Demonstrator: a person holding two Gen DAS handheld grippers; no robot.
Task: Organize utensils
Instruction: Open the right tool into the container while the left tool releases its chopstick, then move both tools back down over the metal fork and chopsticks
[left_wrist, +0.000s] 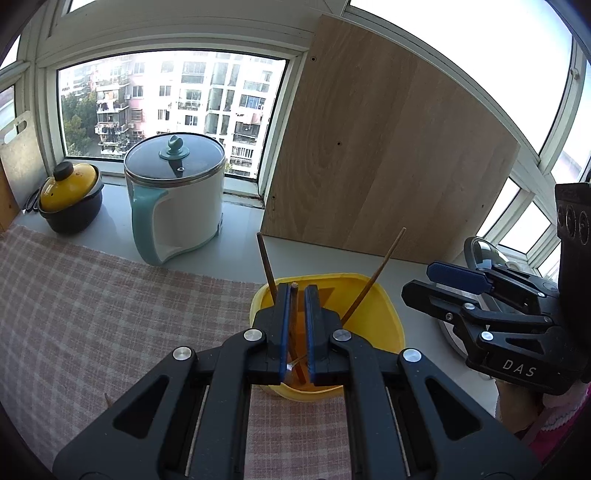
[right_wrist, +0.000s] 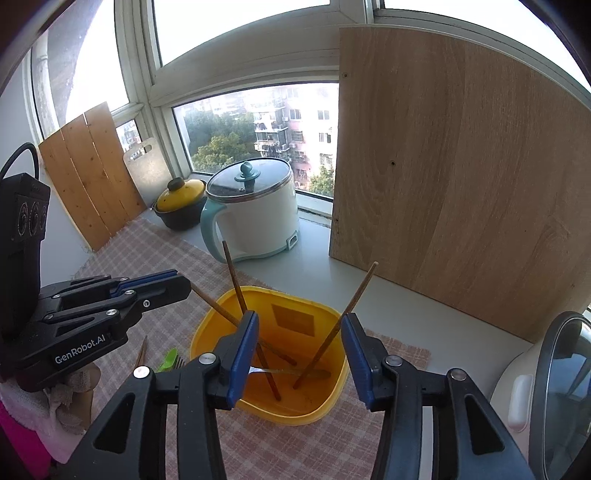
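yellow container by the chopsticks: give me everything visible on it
The yellow container is a rounded-square tub of glossy, plastic-looking material, open-topped, upright on the checked cloth near its edge. A rectangular mark shows on its inner far wall. Inside, several brown chopsticks lean on its rim at different angles, and a metal utensil lies on the bottom. The left gripper is over it, one chopstick between its jaws; the right gripper is open in front of it.

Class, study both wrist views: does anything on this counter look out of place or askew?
Yes. A green utensil and a chopstick lie loose on the checked cloth, outside the yellow tub. Inside the tub, the chopsticks lean at different angles, not bundled.
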